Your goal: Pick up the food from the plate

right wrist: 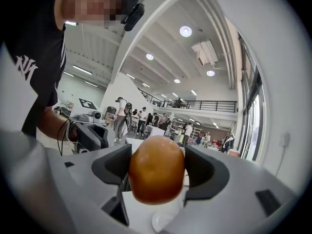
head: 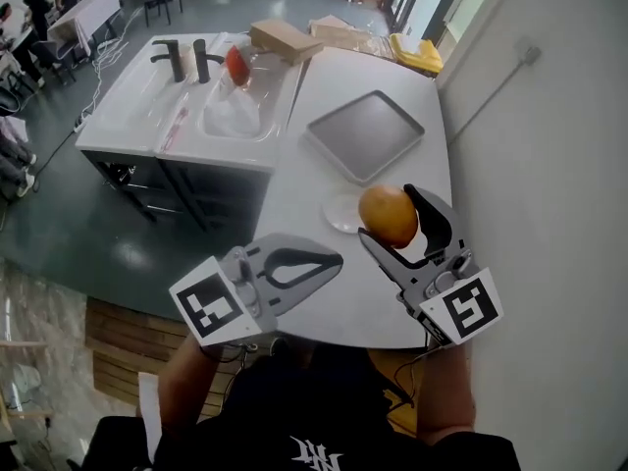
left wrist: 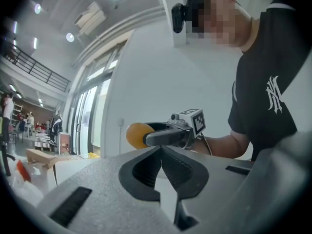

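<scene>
The round orange food point(head: 389, 214) is clamped between the jaws of my right gripper point(head: 386, 213), apparently clear above the small white plate point(head: 340, 215) at the near right of the table point(head: 314, 189). My left gripper point(head: 337, 260) hangs to the left, jaws pressed together on nothing. A grey tray point(head: 365, 133) lies farther back. The food looks smooth and is held only at its sides, so a slack squeeze or tilt might let it drop and roll off the near edge. The only readable writing is the NY monogram point(left wrist: 274, 94) on the black shirt.
</scene>
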Demonstrator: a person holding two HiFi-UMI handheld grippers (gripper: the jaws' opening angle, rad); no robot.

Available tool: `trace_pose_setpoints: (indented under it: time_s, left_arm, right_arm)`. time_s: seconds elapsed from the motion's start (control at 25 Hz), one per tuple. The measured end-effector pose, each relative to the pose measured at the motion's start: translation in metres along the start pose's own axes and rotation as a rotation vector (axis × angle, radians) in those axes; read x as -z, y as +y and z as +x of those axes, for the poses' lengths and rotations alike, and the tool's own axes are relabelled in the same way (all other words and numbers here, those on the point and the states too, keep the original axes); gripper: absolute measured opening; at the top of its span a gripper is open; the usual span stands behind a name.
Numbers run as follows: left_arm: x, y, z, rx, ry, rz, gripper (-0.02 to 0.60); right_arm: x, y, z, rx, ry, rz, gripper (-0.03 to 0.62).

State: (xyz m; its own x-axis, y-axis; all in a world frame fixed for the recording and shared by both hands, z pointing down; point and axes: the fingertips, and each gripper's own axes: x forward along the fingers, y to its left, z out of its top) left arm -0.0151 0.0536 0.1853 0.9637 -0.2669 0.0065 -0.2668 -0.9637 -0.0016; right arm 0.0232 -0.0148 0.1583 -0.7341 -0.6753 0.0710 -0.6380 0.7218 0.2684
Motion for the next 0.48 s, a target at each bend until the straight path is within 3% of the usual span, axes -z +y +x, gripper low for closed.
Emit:
trace_pose_setpoints:
  time_s: [0.16,0.48]
  left_arm:
    - [-0.024,-0.026,-0.013,0.011,-0.014,0.049,0.006]
    - [-0.051,-0.053,-0.017,0.043,-0.003,0.137,0.006]
  right_arm:
    - [-0.039,0.021,-0.028,0.032,-0.034,-0.056,0.339]
    - [-0.071,0.044,-0.072,0.063,-0.081,-0.056,0.339]
